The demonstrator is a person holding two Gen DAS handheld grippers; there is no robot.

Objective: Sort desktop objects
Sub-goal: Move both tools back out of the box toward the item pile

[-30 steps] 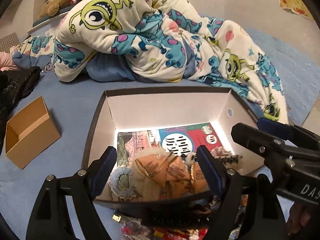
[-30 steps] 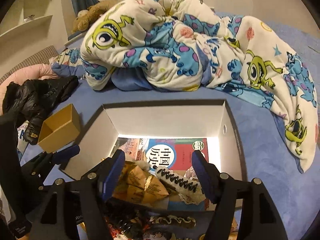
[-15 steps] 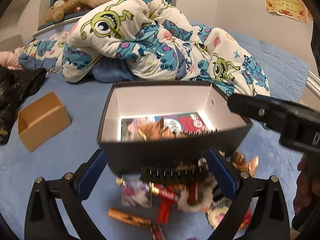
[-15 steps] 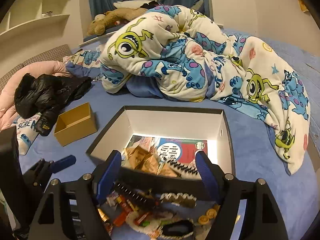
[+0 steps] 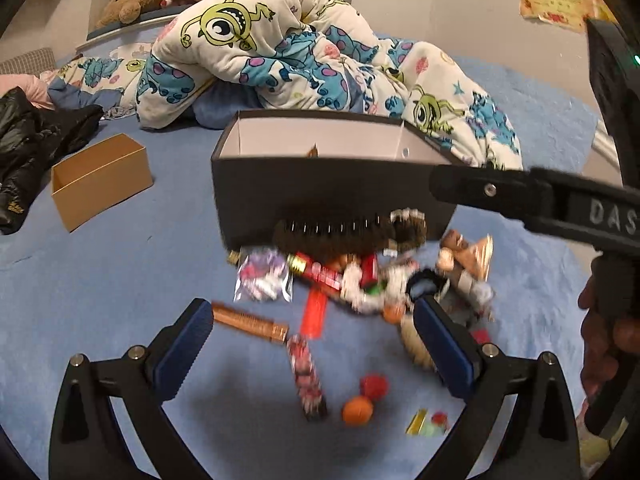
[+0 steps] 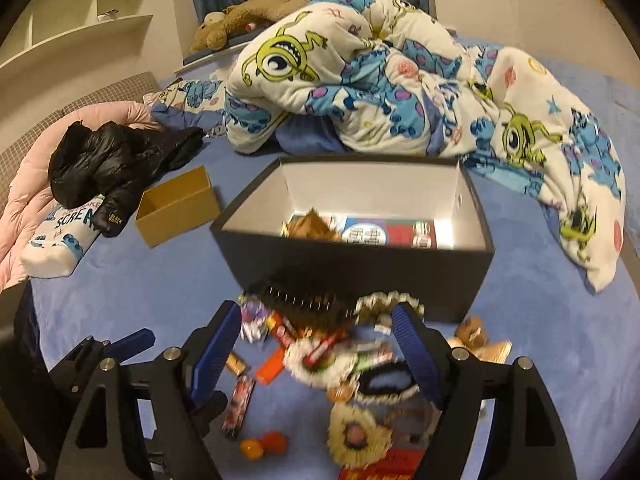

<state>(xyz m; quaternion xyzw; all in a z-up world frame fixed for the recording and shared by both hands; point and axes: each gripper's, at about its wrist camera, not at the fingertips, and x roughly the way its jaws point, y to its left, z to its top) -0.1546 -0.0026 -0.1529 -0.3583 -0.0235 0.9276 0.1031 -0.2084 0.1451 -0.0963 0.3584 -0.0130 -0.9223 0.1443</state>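
Note:
A black open box [image 5: 332, 184] [image 6: 352, 268] stands on the blue bed sheet, with a printed book and brown packets inside. In front of it lies a heap of small things: a black comb [image 5: 332, 228], a clear bag [image 5: 262, 280], red packets [image 5: 316, 274], a copper stick [image 5: 248, 322], an orange ball [image 5: 357, 410] and a fluffy round piece [image 6: 356, 432]. My left gripper [image 5: 312, 320] hangs open above the heap's near side, holding nothing. My right gripper [image 6: 318, 320] is open over the same heap, also holding nothing.
A small brown cardboard box [image 5: 100, 176] [image 6: 178, 204] sits open to the left of the black box. Behind lie a monster-print duvet [image 6: 380, 80], a black jacket [image 6: 112, 152] and a plush toy [image 6: 240, 20]. A hand [image 5: 604, 344] holds the right gripper's handle.
Both grippers have drawn back from above the black box's inside to the heap in front of it. The left jaws have widened, the right ones a little.

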